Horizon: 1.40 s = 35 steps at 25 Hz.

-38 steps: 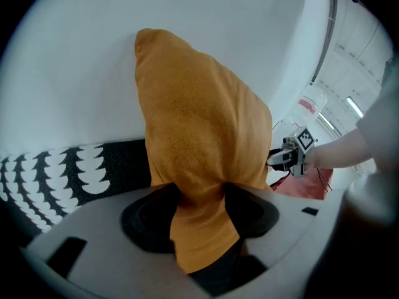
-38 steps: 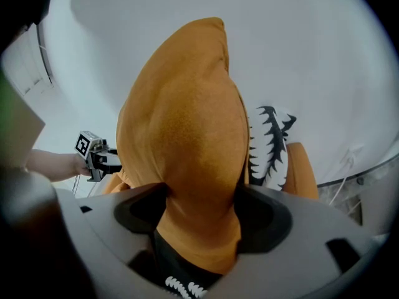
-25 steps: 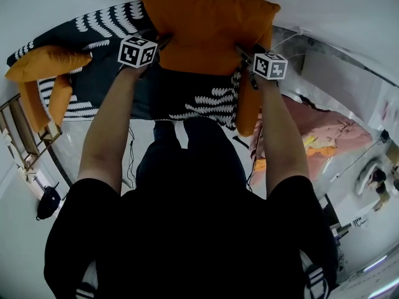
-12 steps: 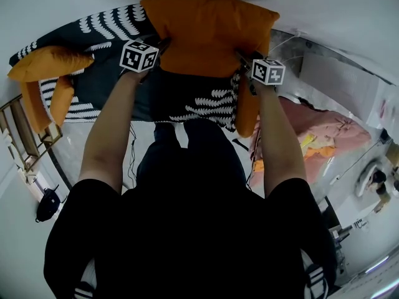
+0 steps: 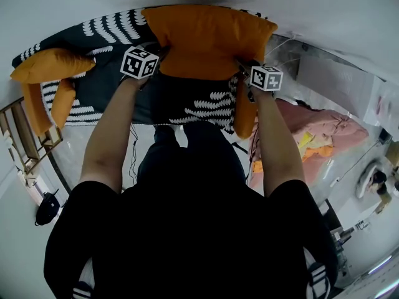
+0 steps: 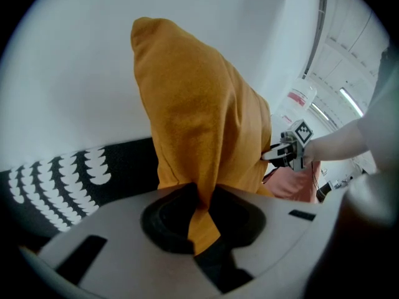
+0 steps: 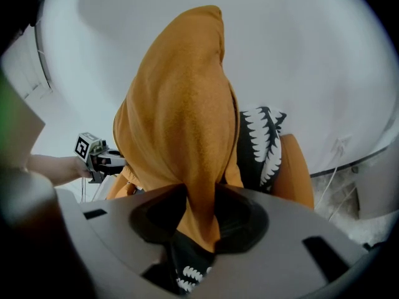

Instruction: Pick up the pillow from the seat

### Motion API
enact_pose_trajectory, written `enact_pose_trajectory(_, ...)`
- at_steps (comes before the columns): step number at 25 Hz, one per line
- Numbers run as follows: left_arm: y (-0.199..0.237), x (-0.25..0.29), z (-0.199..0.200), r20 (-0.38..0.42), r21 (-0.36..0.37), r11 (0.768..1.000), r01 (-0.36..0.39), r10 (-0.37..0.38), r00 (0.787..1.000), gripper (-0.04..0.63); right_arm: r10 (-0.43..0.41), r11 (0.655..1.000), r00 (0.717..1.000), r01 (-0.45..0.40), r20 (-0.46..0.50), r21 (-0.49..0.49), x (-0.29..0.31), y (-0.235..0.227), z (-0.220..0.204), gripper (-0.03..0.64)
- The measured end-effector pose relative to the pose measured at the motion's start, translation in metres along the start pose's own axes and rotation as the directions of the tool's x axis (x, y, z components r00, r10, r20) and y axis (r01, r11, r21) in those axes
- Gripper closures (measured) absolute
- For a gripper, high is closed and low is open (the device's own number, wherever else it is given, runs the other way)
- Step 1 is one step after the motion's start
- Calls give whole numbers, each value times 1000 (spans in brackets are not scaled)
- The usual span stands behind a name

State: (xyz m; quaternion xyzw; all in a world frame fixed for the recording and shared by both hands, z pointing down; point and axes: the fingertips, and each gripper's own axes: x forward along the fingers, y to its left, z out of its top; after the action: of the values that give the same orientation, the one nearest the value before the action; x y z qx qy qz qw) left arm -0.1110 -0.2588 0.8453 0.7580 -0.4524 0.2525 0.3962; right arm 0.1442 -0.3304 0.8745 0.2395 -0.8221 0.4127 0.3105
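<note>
Head view: you hold the orange pillow [image 5: 209, 39] by its two lower corners, up at the back of the seat [image 5: 103, 89], against the white wall [image 5: 324, 17]. Your left gripper [image 5: 159, 50] is at the pillow's left corner and your right gripper [image 5: 243, 62] at its right corner. Each marker cube [image 5: 139, 62] shows only black-and-white square patterns, no words. Only this view shows two more orange cushions [image 5: 53, 64] at the seat's left end and a pink cloth [image 5: 324, 129] on the floor to your right. Whether the pillow's lower edge rests on the seat cannot be told here

Left gripper view: your left gripper's jaws are closing and stand narrow, with a fold of the pillow's orange fabric pinched between them. The pillow rises tall in front of the wall, and the seat's dark cover [image 6: 68, 173] with white crescent marks runs off to the left. Across the pillow you see your right gripper biting the far corner. A white label [image 6: 301, 97] with a red mark hangs on the wall behind it, too small to read

Right gripper view: your right gripper's jaws are closing too, narrow, with the pillow's other corner squeezed between them. Your left gripper shows at the far corner. This view alone shows another orange cushion [image 7: 298, 173] just behind the patterned cover
</note>
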Motion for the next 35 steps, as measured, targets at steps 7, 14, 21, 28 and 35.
enact_pose_trajectory(7,-14,-12,1,-4,22,1000,10,-10,1000,534,-4,999,1000,3,19,36,-16,9,-6,505)
enact_pose_trajectory(14,-28,-31,3,4,55,998,10,-10,1000,538,5,999,999,-7,51,48,-35,25,-4,525)
enact_pose_trajectory(21,-43,-57,7,24,71,997,6,-8,1000,541,16,999,997,-19,75,42,-58,44,2,534)
enact_pose_trajectory(28,-54,-86,13,64,68,998,-12,7,998,543,33,999,995,-35,92,13,-78,66,12,538)
enact_pose_trajectory(35,-65,-113,30,106,84,996,-32,23,994,544,59,998,993,-57,104,-29,-99,85,27,540)
